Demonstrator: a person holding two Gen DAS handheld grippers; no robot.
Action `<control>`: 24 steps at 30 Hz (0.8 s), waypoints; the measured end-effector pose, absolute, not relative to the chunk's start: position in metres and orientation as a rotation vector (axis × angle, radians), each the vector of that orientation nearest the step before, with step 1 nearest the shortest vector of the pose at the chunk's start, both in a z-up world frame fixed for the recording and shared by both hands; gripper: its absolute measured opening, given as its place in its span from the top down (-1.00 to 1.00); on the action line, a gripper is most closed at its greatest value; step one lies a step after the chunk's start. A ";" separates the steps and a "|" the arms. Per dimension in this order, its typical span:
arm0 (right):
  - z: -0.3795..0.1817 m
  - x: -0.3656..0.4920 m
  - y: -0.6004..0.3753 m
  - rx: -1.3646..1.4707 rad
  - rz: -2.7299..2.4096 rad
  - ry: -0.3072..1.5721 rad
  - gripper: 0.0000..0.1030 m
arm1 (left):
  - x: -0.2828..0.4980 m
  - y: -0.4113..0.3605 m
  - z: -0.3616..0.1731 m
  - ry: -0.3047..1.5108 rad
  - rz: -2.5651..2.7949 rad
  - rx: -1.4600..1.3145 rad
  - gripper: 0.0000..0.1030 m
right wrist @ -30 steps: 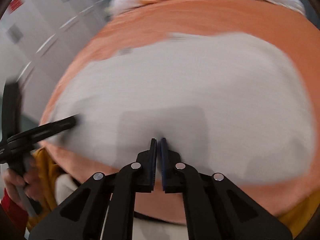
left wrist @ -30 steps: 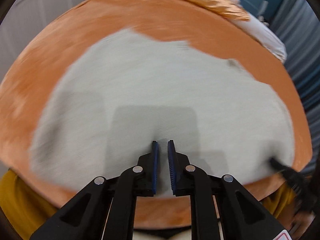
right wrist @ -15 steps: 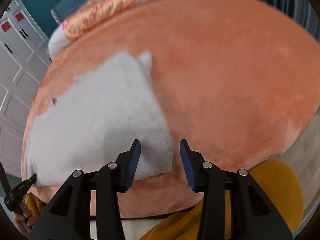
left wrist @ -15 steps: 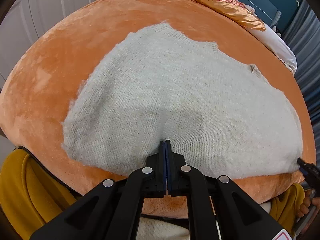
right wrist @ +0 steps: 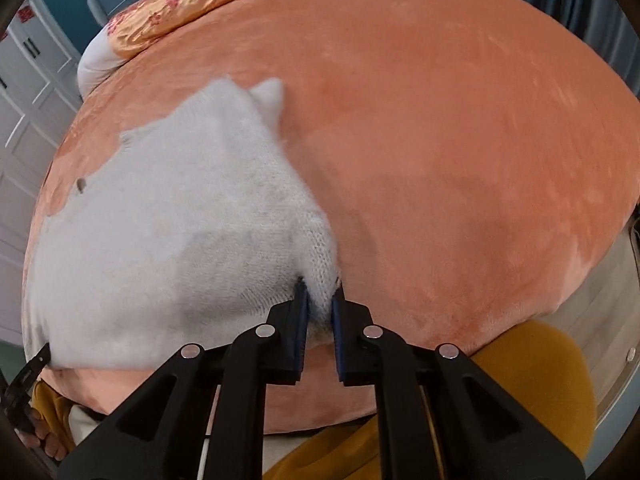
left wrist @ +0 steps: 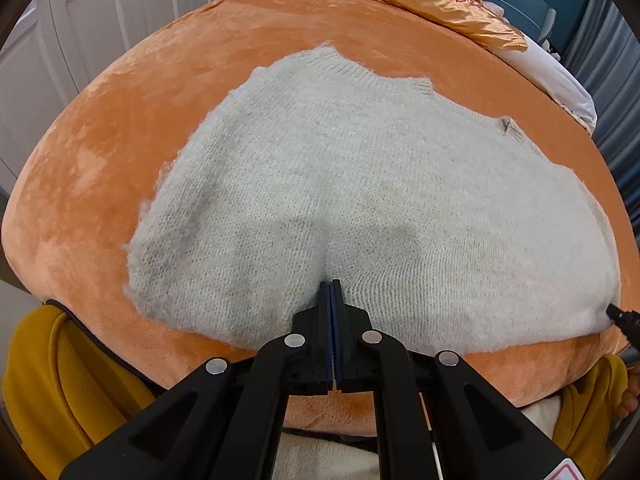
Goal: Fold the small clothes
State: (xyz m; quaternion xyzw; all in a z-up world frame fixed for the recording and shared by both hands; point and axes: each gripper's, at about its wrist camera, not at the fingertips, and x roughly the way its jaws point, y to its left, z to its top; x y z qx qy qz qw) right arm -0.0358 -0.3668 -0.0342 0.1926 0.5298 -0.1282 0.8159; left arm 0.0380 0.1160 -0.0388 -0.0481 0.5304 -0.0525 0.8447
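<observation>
The pale grey knitted sweater [left wrist: 360, 208] lies spread flat on the orange plush bed cover [left wrist: 100, 160], its hem at the near edge. The left hand-held gripper [left wrist: 331, 292] is pinched fully together on the hem's knit. The right hand-held gripper [right wrist: 319, 300] has just been closing, its jaws narrowly apart with the sweater's near corner between them. Best to seat that corner deep before lifting, then raise both evenly. The cover's far half is bare, leaving room to fold away from the floral satin pillow [right wrist: 188, 4].
</observation>
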 end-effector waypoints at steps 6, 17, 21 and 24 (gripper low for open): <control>-0.039 -0.046 -0.374 0.416 -0.291 1.138 0.73 | 0.036 0.112 -0.039 1.111 -0.106 -0.088 0.85; 0.024 -0.041 -0.335 0.334 -0.236 0.984 0.67 | 0.033 0.110 -0.038 1.099 -0.105 -0.085 0.86; 0.025 -0.017 -0.339 0.358 -0.239 0.965 0.38 | 0.038 0.120 -0.011 1.057 -0.134 -0.153 0.81; 0.028 0.000 -0.348 0.366 -0.228 0.953 0.01 | 0.060 0.135 0.018 0.971 -0.106 -0.173 0.09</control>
